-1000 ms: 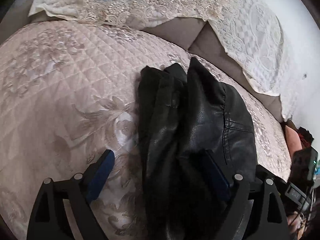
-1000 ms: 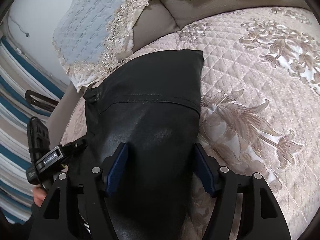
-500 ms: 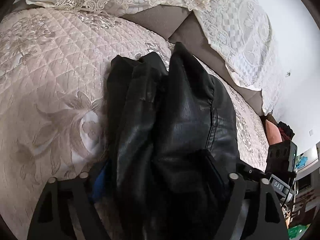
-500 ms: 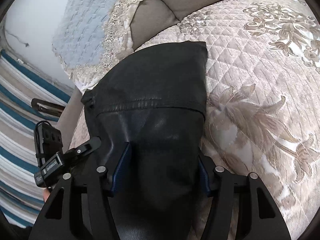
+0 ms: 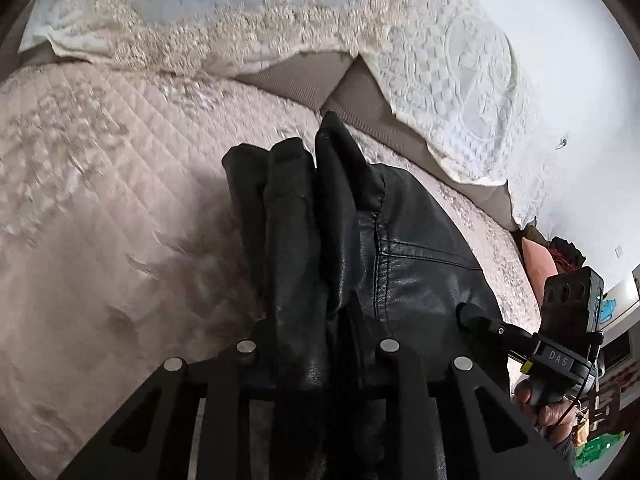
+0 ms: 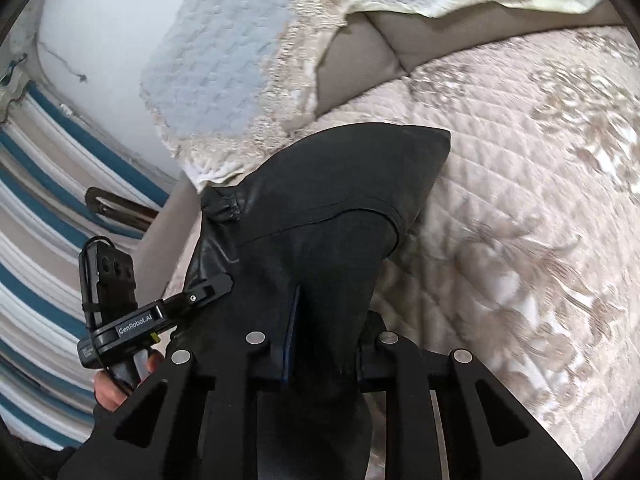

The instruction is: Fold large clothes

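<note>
Your left gripper (image 5: 316, 344) has its jaws closing on a bunched fold of the black leather jacket (image 5: 384, 248), and the leather fills the gap between its fingers. Your right gripper (image 6: 324, 344) is closing as well, with the jacket's smoother panel pinched between its jaws. The jacket hangs from both grips over the quilted floral bedspread (image 5: 100, 200), its far end near the taupe headboard cushion (image 5: 304, 80). Lace-trimmed pillows (image 5: 248, 12) lie behind it, close to that far end. In the left view your right hand (image 5: 548, 400) shows at the right edge on its handle; in the right view your left hand (image 6: 116, 384) sits beside a blue-striped curtain (image 6: 36, 216).
</note>
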Motion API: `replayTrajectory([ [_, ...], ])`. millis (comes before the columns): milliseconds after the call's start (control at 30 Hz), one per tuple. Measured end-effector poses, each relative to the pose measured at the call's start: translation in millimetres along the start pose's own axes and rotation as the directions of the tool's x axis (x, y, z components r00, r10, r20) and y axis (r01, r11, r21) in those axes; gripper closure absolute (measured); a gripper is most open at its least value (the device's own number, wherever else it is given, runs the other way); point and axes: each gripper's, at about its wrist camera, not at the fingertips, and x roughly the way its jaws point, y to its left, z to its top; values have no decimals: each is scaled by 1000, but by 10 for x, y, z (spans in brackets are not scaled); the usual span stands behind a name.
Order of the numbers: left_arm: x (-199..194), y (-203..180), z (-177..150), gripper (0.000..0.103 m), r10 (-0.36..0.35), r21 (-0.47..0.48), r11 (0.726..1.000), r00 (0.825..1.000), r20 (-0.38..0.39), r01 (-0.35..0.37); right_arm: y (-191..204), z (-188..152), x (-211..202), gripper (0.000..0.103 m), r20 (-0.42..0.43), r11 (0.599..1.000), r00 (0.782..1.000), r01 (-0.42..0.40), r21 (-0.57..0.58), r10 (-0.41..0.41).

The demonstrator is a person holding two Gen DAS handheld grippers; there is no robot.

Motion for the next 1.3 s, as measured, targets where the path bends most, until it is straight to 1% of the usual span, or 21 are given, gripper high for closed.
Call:
replayTrajectory([
  [133, -184, 159, 190, 78, 32, 6, 999, 999, 39, -32, 227, 161, 184, 81, 1, 999, 999, -32, -33, 32],
  [300, -339, 479, 539, 78, 76, 13, 997, 993, 86, -77, 509, 414, 581, 81, -10, 995, 997, -72, -74, 72],
  [433, -302, 749, 781, 77, 96, 9, 995, 989, 113, -98, 624, 576, 866, 81, -8, 992, 996, -91, -89, 90],
  [500, -187, 873, 839, 77, 110, 3, 994, 988, 104, -111, 600, 616, 1067, 78, -24, 993, 997, -81, -89, 79],
  [533, -76, 974, 853, 76, 123, 2, 992, 989, 85, -124, 551, 605, 1141, 77, -43, 994, 997, -71, -84, 68],
  [567, 22, 1064, 838, 74, 140, -15, 990, 989, 58, -139, 468, 592, 1302, 72, -83, 997, 996, -35, -71, 29],
  [600, 143, 1176, 805, 69, 161, -35, 986, 987, 16, -161, 407, 566, 1412, 65, -119, 998, 993, 7, -64, -15],
  [633, 208, 1256, 764, 64, 166, -45, 985, 986, -3, -166, 367, 535, 1467, 62, -137, 997, 990, 36, -67, -45],
  [700, 150, 1347, 681, 63, 136, -85, 987, 990, 24, -134, 354, 497, 1393, 60, -113, 996, 993, 33, -84, -43],
  [733, 82, 1357, 648, 62, 129, -99, 987, 991, 37, -124, 384, 487, 1306, 60, -100, 994, 993, 48, -102, -58],
  [833, -149, 1313, 542, 63, 143, -103, 986, 987, 77, -135, 492, 437, 1058, 60, -55, 981, 992, 101, -168, -111],
  [867, -261, 1267, 489, 65, 152, -99, 985, 984, 97, -143, 562, 409, 955, 60, -35, 974, 991, 116, -197, -125],
  [933, -479, 1134, 374, 65, 166, -80, 984, 976, 138, -156, 687, 325, 809, 60, -6, 965, 992, 119, -233, -123],
  [1000, -653, 964, 255, 65, 165, -44, 986, 970, 176, -160, 837, 155, 686, 60, 7, 949, 991, 128, -287, -132],
  [1033, -705, 875, 182, 65, 169, -25, 986, 968, 187, -167, 883, 107, 695, 60, 8, 942, 990, 136, -306, -140],
  [1100, -684, 751, 77, 65, 174, 11, 984, 970, 172, -179, 973, -68, 755, 60, -13, 922, 985, 157, -353, -173],
  [1133, -586, 708, 49, 64, 183, 28, 982, 972, 150, -189, 991, -117, 819, 60, -24, 913, 981, 172, -370, -195],
  [1167, -502, 708, 4, 64, 206, 34, 977, 970, 127, -212, 989, -168, 931, 60, -43, 902, 973, 192, -387, -225],
  [1200, -385, 731, -26, 63, 236, 37, 970, 967, 98, -240, 965, -202, 986, 60, -49, 898, 970, 201, -391, -239],
  [1233, -299, 778, -43, 62, 244, 31, 969, 967, 76, -247, 930, -218, 1006, 60, -53, 898, 969, 205, -388, -243],
  [1300, -240, 831, -47, 60, 242, 8, 970, 967, 77, -243, 884, -202, 1006, 59, -51, 905, 969, 205, -371, -241],
])
